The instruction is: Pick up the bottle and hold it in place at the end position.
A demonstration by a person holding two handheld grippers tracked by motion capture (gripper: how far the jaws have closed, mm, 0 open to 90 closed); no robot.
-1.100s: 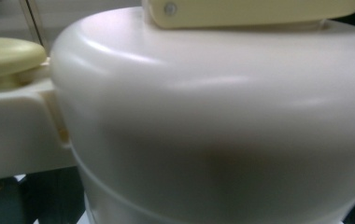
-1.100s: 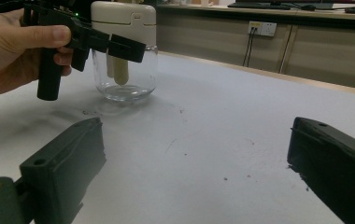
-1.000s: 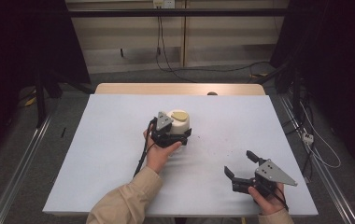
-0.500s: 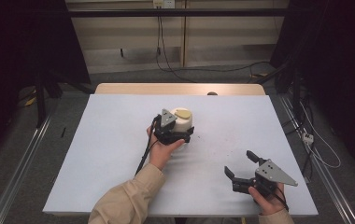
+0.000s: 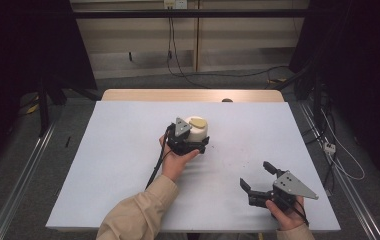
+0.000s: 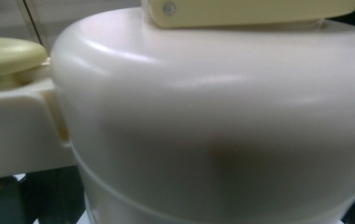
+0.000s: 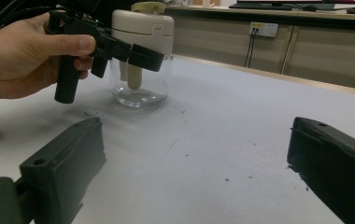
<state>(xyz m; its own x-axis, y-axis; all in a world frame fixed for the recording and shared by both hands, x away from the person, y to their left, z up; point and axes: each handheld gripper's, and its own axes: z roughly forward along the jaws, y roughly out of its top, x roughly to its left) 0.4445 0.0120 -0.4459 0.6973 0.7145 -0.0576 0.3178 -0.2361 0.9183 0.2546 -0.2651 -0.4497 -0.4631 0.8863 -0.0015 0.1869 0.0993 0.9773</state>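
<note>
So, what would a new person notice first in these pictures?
Probably the jar with a cream lid and clear glass base, standing near the middle of the white table. The left gripper is right at it, jaws around its lid. The right gripper waits open near the front right edge, apart from the jar.

Over the last second, the person's left hand (image 5: 177,162) has carried the black two-jaw left gripper (image 5: 190,142) slightly forward across the white table (image 5: 103,165), away from the person. One second ago its jaws reached in against the near left side of the cream-topped clear glass jar with the pale yellow knob (image 5: 197,129). Now the left gripper sits closer against the jar's near side, its grey three-cornered plate overlapping the jar's cream top in the high view, and the forearm in the tan sleeve (image 5: 138,212) stretches a little farther up the table.
</note>
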